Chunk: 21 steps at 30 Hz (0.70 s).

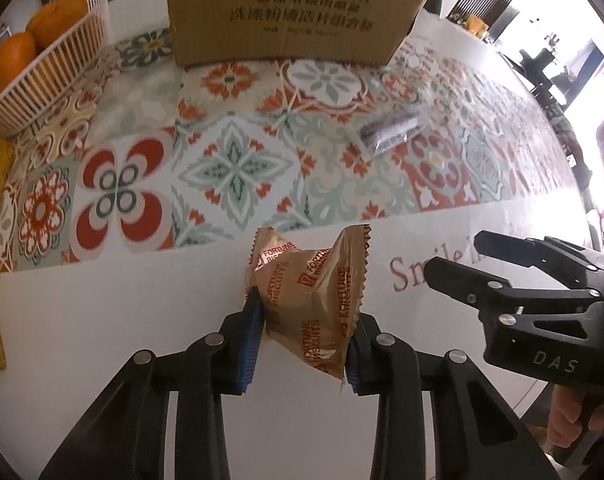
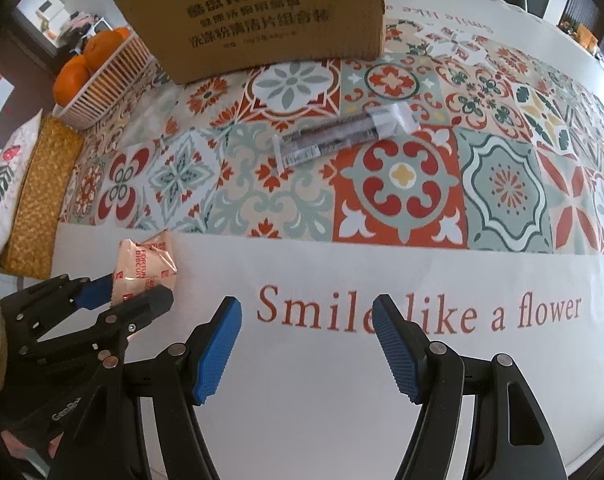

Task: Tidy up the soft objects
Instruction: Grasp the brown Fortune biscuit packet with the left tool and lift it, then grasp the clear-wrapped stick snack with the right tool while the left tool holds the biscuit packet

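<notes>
My left gripper [image 1: 304, 332] is shut on a gold Fortune Biscuits packet [image 1: 308, 296] and holds it just above the white front strip of the tablecloth. The packet also shows in the right wrist view [image 2: 144, 270], pinched by the left gripper [image 2: 138, 286]. My right gripper [image 2: 307, 346] is open and empty over the "Smile like a flower" print; it shows in the left wrist view [image 1: 450, 254] to the right of the packet. A clear packet with a dark stick [image 2: 342, 132] lies flat on the patterned cloth, also in the left wrist view [image 1: 390, 130]. A cardboard box [image 1: 294, 8] stands at the back.
A white basket [image 1: 46, 84] with oranges [image 1: 8, 62] stands at the back left, also in the right wrist view [image 2: 106, 88]. A yellow woven mat [image 2: 42, 196] lies along the left edge. The round table's edge [image 1: 562, 184] curves off at right.
</notes>
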### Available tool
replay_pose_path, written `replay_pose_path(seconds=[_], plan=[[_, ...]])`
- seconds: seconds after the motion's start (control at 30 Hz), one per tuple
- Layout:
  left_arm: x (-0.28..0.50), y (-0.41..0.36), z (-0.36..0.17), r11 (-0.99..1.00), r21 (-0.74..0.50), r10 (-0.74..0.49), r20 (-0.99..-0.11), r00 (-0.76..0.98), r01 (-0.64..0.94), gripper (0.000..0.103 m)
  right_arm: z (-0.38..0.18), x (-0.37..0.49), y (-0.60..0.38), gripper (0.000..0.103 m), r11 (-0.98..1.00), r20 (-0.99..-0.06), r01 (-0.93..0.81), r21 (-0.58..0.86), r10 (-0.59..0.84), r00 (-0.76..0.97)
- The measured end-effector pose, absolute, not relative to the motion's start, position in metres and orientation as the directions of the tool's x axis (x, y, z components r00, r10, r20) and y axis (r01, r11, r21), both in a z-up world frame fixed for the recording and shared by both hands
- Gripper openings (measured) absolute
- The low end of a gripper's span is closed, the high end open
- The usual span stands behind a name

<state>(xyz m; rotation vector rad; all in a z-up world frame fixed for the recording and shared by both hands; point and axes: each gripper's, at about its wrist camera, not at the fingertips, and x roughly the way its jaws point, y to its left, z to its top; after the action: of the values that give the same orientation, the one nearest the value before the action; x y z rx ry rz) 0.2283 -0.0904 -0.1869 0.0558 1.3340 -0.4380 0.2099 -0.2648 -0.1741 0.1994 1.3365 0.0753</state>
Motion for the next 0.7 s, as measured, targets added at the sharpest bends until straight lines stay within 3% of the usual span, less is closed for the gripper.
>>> replay_pose_path(seconds=[0.33, 0.7], plan=[[0.251, -0.103, -0.170, 0.919, -0.175, -0.271, -0.931, 0.245, 0.353, 0.034, -0.166, 0.241, -0.284, 0.069, 0.973, -0.941, 0.068, 0.222, 0.196, 0.275], [0.300, -0.101, -0.150, 0.912, -0.075, -0.233, -0.904, 0.358, 0.403, 0.030, -0.174, 0.272, -0.309, 0.069, 0.848, -0.900, 0.393, 0.357, 0.199, 0.387]])
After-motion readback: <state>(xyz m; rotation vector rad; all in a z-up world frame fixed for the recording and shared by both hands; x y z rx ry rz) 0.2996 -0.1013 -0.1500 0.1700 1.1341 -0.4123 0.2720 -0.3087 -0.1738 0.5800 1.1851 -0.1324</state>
